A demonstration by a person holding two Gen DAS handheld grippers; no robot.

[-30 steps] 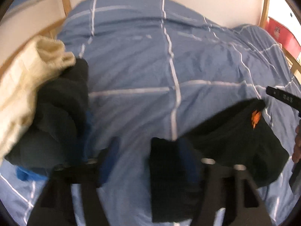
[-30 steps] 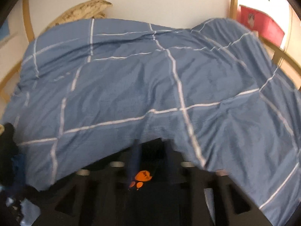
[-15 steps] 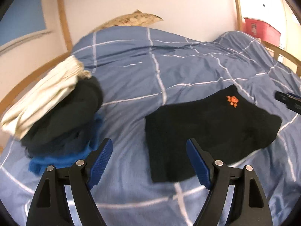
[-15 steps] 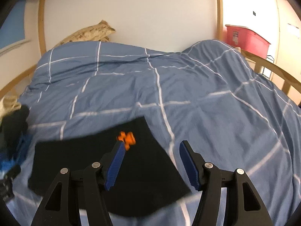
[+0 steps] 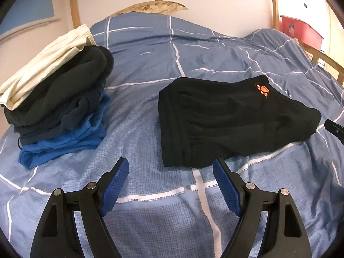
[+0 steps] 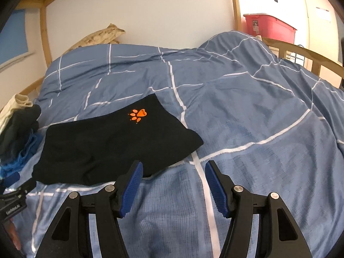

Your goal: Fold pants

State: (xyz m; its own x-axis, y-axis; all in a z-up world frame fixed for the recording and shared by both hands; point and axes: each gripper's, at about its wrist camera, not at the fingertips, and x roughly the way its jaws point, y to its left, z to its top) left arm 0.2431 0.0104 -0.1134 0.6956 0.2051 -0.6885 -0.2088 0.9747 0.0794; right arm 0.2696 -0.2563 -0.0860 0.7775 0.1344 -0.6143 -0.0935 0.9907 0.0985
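Note:
Black pants with an orange paw print lie folded flat on the blue checked duvet. They also show in the right wrist view, left of centre. My left gripper is open and empty, just short of the pants' near edge. My right gripper is open and empty, its left finger over the pants' near right corner. The right gripper's tip shows at the right edge of the left wrist view.
A stack of folded clothes, cream on top, then black, navy and blue, sits at the left of the bed; it also shows in the right wrist view. A wooden bed frame and a red box stand behind.
Both grippers have let go of the black pants and pulled back. The pants now lie folded on the duvet. Both grippers went from shut on cloth to open.

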